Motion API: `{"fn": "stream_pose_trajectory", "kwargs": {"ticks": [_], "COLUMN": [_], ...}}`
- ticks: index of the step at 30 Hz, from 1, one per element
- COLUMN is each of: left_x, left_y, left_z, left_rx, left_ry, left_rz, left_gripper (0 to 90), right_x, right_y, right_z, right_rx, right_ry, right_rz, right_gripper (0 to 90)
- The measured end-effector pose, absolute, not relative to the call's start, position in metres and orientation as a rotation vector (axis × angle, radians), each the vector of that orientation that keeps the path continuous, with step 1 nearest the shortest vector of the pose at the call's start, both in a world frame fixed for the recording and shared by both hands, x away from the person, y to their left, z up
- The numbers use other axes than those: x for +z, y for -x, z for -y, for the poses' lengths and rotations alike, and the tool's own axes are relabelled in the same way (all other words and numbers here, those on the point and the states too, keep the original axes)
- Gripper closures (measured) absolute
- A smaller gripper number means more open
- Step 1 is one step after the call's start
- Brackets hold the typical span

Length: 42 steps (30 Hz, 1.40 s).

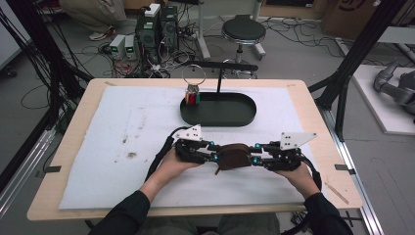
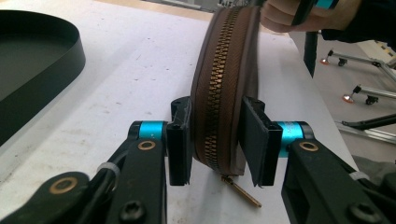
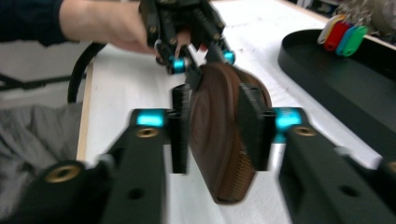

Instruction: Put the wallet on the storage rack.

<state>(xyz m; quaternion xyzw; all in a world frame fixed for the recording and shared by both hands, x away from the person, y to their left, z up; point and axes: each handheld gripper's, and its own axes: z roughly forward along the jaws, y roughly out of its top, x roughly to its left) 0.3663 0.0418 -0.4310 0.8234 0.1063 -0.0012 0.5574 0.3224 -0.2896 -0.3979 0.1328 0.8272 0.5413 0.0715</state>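
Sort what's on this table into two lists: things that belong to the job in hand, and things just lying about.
In the job:
- brown zipped pouch, held between both grippers
- left gripper, jaws either side of its zipper edge
- right gripper, jaws around its other end

Lying about:
- black oval tray
- coloured key tags on a wire ring
- white mat
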Motion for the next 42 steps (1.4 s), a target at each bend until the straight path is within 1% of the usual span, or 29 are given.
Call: {"fn": "stream_pose_trajectory", "kwargs": {"ticks": [3,4,5,6,8,10,12,14,16,17,18,20,21,22,23,24,25,27,31,32,33,39,42], "left_x": [-0.431,-0.430,-0.430,-0.430,-0.430,-0.430,-0.429,-0.429,-0.429,-0.429,-0.429,-0.428,-0.428,-0.426,-0.425,-0.425,-0.423,-0.415,-0.408,-0.404,-0.404,-0.394,-0.393], "left_y": [-0.365,-0.364,-0.364,-0.363,-0.363,-0.362,-0.361,-0.361,-0.360,-0.360,-0.360,-0.360,-0.360,-0.360,-0.359,-0.359,-0.358,-0.354,-0.348,-0.345,-0.345,-0.338,-0.336], "left_z": [-0.040,-0.040,-0.039,-0.039,-0.039,-0.040,-0.039,-0.039,-0.039,-0.039,-0.040,-0.040,-0.040,-0.041,-0.042,-0.042,-0.044,-0.052,-0.065,-0.075,-0.075,-0.108,-0.117], "left_rx": [0.015,0.019,0.022,0.024,0.027,0.027,0.031,0.037,0.038,0.037,0.033,0.025,0.016,0.011,0.015,0.015,0.024,0.049,0.087,0.112,0.112,0.176,0.192], "left_ry": [-1.944,-1.947,-1.946,-1.948,-1.949,-1.951,-1.955,-1.958,-1.957,-1.955,-1.956,-1.957,-1.954,-1.943,-1.938,-1.938,-1.933,-1.911,-1.911,-1.914,-1.914,-1.887,-1.880], "left_rz": [-0.231,-0.230,-0.225,-0.220,-0.219,-0.215,-0.204,-0.195,-0.197,-0.195,-0.198,-0.217,-0.239,-0.272,-0.279,-0.279,-0.283,-0.294,-0.291,-0.304,-0.304,-0.365,-0.386], "left_gripper": [65.9,66.2,66.2,66.4,66.6,66.7,66.9,67.0,67.0,67.0,66.0,61.9,56.4,50.7,47.2,45.0,45.0,37.9,36.9,36.1,35.2,33.6,32.6], "right_x": [-0.397,-0.398,-0.398,-0.399,-0.399,-0.400,-0.404,-0.408,-0.410,-0.412,-0.414,-0.414,-0.413,-0.413,-0.413,-0.413,-0.413,-0.411,-0.408,-0.407,-0.407,-0.404,-0.402], "right_y": [-0.323,-0.323,-0.323,-0.325,-0.328,-0.329,-0.335,-0.338,-0.339,-0.340,-0.340,-0.341,-0.341,-0.341,-0.340,-0.340,-0.340,-0.339,-0.339,-0.340,-0.340,-0.343,-0.344], "right_z": [0.290,0.289,0.289,0.287,0.286,0.286,0.284,0.281,0.279,0.277,0.273,0.274,0.274,0.274,0.274,0.273,0.273,0.272,0.269,0.268,0.268,0.265,0.265], "right_rx": [1.634,1.621,1.621,1.621,1.625,1.625,1.606,1.591,1.578,1.572,1.536,1.544,1.568,1.568,1.570,1.573,1.573,1.566,1.595,1.603,1.603,1.625,1.638], "right_ry": [-0.419,-0.435,-0.435,-0.473,-0.510,-0.528,-0.576,-0.596,-0.594,-0.589,-0.553,-0.523,-0.514,-0.515,-0.520,-0.519,-0.519,-0.514,-0.508,-0.507,-0.507,-0.501,-0.498], "right_rz": [-2.471,-2.457,-2.457,-2.449,-2.440,-2.443,-2.481,-2.523,-2.545,-2.568,-2.605,-2.607,-2.619,-2.617,-2.614,-2.612,-2.612,-2.586,-2.556,-2.550,-2.550,-2.526,-2.518], "right_gripper": [62.2,56.2,56.2,50.9,44.0,42.3,36.2,36.2,36.4,40.3,56.9,64.3,66.1,66.7,67.1,67.5,67.5,68.1,68.2,68.2,68.2,68.1,68.1]}}
